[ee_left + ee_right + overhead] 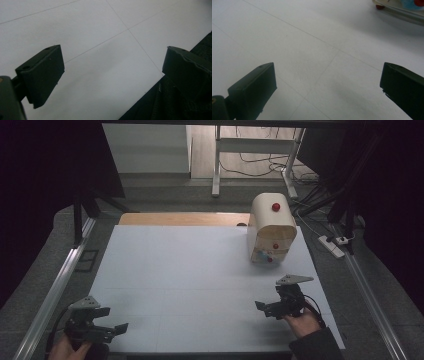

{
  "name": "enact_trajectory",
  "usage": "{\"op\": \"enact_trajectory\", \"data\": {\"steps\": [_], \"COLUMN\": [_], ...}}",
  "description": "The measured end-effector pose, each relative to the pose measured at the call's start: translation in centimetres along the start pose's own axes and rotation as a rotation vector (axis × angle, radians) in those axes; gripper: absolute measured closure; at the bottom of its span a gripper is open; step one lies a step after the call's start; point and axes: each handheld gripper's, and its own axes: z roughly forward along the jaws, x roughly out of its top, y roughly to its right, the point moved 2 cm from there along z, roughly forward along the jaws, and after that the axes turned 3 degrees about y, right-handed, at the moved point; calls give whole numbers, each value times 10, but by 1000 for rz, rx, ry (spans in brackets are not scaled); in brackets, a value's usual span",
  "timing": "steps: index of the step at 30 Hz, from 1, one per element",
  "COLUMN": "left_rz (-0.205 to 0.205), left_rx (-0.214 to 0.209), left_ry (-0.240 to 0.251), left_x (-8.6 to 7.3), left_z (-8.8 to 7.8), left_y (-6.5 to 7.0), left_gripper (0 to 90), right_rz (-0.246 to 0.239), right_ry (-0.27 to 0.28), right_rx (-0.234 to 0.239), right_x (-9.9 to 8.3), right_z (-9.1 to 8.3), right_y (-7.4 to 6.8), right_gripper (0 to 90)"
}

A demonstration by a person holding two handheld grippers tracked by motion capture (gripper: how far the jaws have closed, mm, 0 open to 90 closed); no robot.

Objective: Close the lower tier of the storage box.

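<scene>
Two hand-held grippers sat nearest the camera, at the near edge of the white table (200, 270). Left gripper (119, 327): at about 7 o'clock on the table in the high view, held in a hand (65, 349), pointing toward 3 o'clock; grey plate on top. Its own view showed the jaws wide apart with nothing but bare white surface between them and the table's dark edge under the right-hand jaw. Right gripper (261, 306): at about 5 o'clock, held in the person's right hand (302, 322), dark sleeve (317, 345) behind it, pointing toward 9 o'clock; cable looped at its back. Its jaws likewise stood wide apart over bare table, holding nothing.

Cream-coloured cabinet (271, 227): rounded top, upright, at about 1 o'clock on the table, well apart from the left gripper and nearer the right one, touched by neither. Red knob (276, 207) on the upper part; two smaller red knobs lower on the front. Something blue showed near the lower front, possibly a small item in a drawer; too small to tell.

Beyond the table: power strip (332, 245) on the floor at 2 o'clock; metal frame legs at 12 o'clock.
</scene>
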Motion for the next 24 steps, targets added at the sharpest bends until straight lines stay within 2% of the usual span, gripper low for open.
{"op": "enact_trajectory", "data": {"steps": [24], "left_rz": [-4], "left_rx": [-3], "left_ry": [2], "left_x": [0], "left_z": [0], "left_y": [0], "left_gripper": [39], "right_rz": [5], "right_ry": [-1], "right_rx": [-6], "right_x": [-11], "right_z": [-14], "right_y": [-7], "right_gripper": [0]}}
